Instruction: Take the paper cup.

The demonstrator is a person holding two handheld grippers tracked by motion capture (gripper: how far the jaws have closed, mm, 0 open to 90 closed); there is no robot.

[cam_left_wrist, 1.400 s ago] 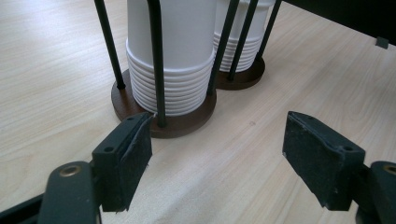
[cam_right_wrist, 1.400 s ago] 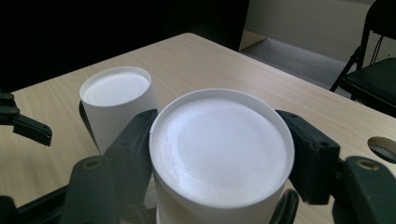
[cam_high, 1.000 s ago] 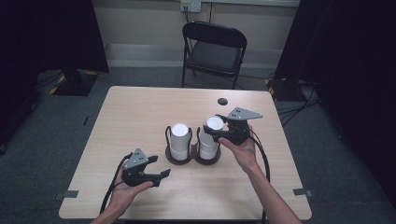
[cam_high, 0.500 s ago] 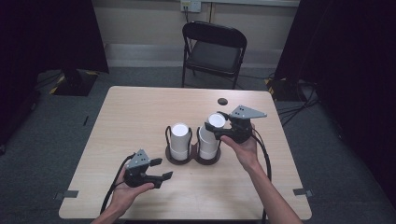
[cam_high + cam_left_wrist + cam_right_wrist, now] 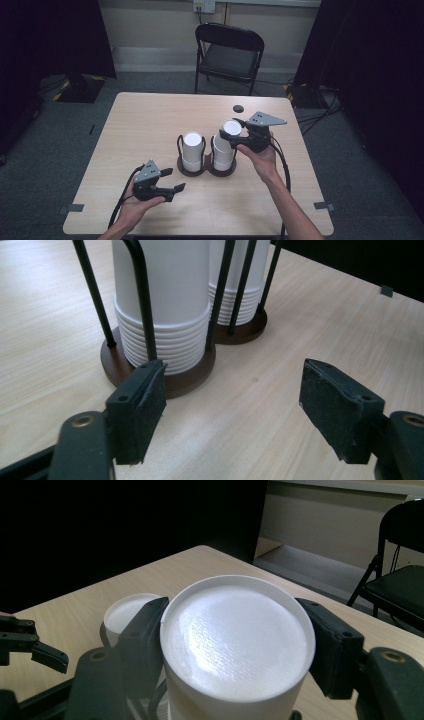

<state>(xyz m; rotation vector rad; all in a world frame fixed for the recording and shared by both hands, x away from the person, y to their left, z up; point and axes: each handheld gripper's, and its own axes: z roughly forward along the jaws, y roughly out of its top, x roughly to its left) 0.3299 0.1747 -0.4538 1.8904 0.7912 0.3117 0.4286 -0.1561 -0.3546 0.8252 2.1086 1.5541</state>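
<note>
On the light wood table [image 5: 150, 120], near its middle, a dark double cup holder [image 5: 206, 169] is standing with two wire cages side by side, each one carrying a stack of white cups turned bottom-up. I'm seeing the left stack [image 5: 192, 150] sitting lower inside its cage, ribbed rims nested at the base in the left gripper view [image 5: 165, 340]. The right stack [image 5: 224, 150] is sitting in the other cage, and a top cup [image 5: 231, 131] is standing higher than the left stack; whether it is lifted clear of the stack, I cannot tell.

My right gripper [image 5: 239, 131] is clamping that top cup near its upturned base; in the right gripper view both black pads are pressing against the cup [image 5: 237, 645] on either side. The right hand [image 5: 260, 155] is holding the tool from behind, just beside the holder.

My left gripper [image 5: 172, 181] is sitting low, near the front edge, held in the left hand [image 5: 137, 202], well in front of the holder and not touching it. Its jaws are spread wide with nothing between them, bare table showing in the gap, pointing toward the nearer stack.

A small dark round object [image 5: 238, 108] is lying at the far side of the table. A black folding chair [image 5: 227, 55] is standing behind the table.
</note>
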